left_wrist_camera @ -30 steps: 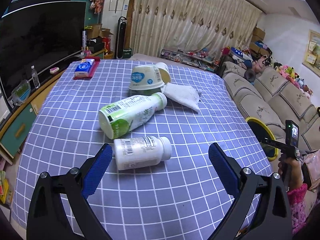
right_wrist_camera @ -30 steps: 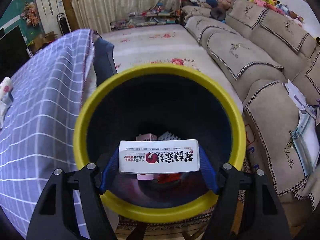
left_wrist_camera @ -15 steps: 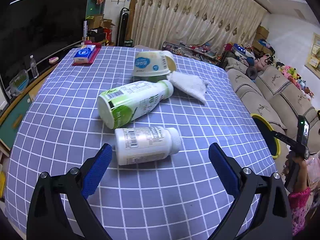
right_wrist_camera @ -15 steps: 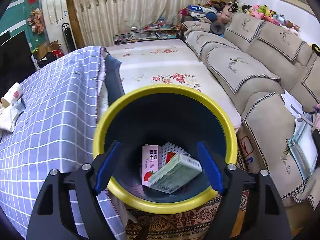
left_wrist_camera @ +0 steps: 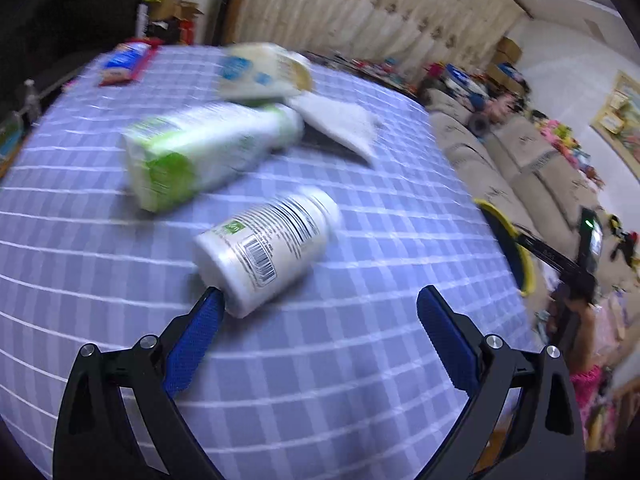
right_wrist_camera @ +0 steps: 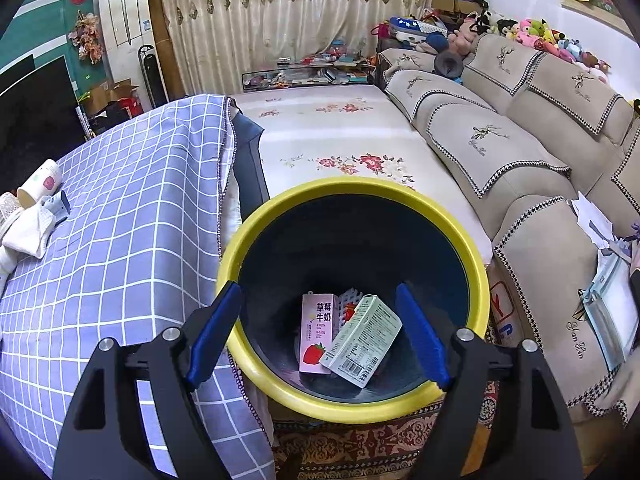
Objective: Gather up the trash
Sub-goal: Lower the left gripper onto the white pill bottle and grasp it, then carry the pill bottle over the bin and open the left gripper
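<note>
a white bottle (left_wrist_camera: 266, 248) lay on its side on the checked cloth (left_wrist_camera: 360, 360), its base touching the tip of the left gripper's (left_wrist_camera: 320, 312) near pad while the far pad stood well clear; the jaws were spread wide and gripped nothing. beyond the bottle lay a green-and-white bottle (left_wrist_camera: 200, 160), also on its side, then a tipped cup (left_wrist_camera: 260, 72) and a white tissue (left_wrist_camera: 340, 124), with a red-and-blue packet (left_wrist_camera: 126, 60) at the cloth's far edge. the left view was blurred, so finer detail could not be read. off to the bottle's right, past the cloth's edge, stood the yellow-rimmed bin (right_wrist_camera: 352, 408). the right gripper (right_wrist_camera: 320, 328) hung above the bin, released and empty, with nothing between its blue pads. in the bottom of the bin lay a pink milk carton (right_wrist_camera: 316, 332), a pale box (right_wrist_camera: 364, 336) leaning across it and some meshed scrap (right_wrist_camera: 348, 300) behind. a sofa (right_wrist_camera: 500, 140) ran along the bin's far side. the step in hand looked to be the pick-up of the white bottle, one drop having apparently been completed at the bin. the next move would likely call for the left gripper to shift until the bottle's body sat squarely between both pads, then clench across its round side without rolling it away.
</note>
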A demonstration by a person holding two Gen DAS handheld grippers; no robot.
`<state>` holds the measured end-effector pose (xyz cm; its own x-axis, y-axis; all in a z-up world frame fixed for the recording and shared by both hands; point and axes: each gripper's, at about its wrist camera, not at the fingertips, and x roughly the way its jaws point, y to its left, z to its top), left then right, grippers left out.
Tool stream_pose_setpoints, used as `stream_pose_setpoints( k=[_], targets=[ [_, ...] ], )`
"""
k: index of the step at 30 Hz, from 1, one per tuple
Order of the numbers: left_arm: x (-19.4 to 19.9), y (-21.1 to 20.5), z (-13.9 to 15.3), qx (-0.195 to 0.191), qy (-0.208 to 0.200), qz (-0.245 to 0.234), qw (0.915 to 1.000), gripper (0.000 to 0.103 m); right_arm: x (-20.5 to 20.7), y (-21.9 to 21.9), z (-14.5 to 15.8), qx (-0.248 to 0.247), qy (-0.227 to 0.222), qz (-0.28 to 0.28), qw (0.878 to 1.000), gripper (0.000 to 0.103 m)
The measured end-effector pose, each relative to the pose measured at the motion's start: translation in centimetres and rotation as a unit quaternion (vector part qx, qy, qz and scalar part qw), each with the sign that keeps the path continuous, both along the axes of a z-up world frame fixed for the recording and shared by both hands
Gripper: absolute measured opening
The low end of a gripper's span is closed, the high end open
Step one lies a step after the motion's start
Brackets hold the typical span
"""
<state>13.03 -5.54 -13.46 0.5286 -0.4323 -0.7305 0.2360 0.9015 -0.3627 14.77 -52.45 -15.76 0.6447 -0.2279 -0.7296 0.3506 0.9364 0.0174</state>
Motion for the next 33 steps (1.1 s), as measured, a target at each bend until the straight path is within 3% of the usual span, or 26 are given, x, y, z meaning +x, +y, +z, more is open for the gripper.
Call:
stream_pose_setpoints(
  k=[3, 5, 8, 12, 19, 29, 33],
  targets=[
    [-0.7, -3.3, -0.3, -0.001, 0.004, -0.053, 0.9986, 0.095, 0.0, 0.3, 0.1, 0.003, -0.002, 0.005, 1.000, 0.076],
    [-0.9, -4.5, 0.0, 0.008, -0.004, -0.064, 0.9979, 0.095, -0.1, 0.5, 0.1, 0.004, -0.003, 0.009, 1.000, 0.076],
    [-1.1, -4.5, 1.0, 0.013, -0.022, -0.051, 0.9984, 0.095, -0.3, 0.6, 0.3, 0.005, -0.007, 0.014, 1.000, 0.076],
    [-0.5, -4.2, 1.8, 0.060, -0.053, -0.010, 0.9967, 0.095, -0.6, 0.6, 0.6, 0.012, -0.015, 0.016, 1.000, 0.076],
    [0.9, -6.4, 1.1, 0.080, -0.053, -0.053, 0.9939, 0.095, -0.7, 1.2, 0.3, 0.015, -0.014, 0.025, 0.999, 0.076],
    [3.4, -7.5, -1.0, 0.118, -0.016, -0.056, 0.9913, 0.061, -0.9, 0.9, -0.1, 0.021, -0.012, 0.027, 0.999, 0.076],
    [3.7, -7.2, -1.1, 0.115, -0.014, -0.054, 0.9919, 0.055, -0.7, 0.7, -0.5, 0.027, -0.009, 0.027, 0.999, 0.076]
  ],
)
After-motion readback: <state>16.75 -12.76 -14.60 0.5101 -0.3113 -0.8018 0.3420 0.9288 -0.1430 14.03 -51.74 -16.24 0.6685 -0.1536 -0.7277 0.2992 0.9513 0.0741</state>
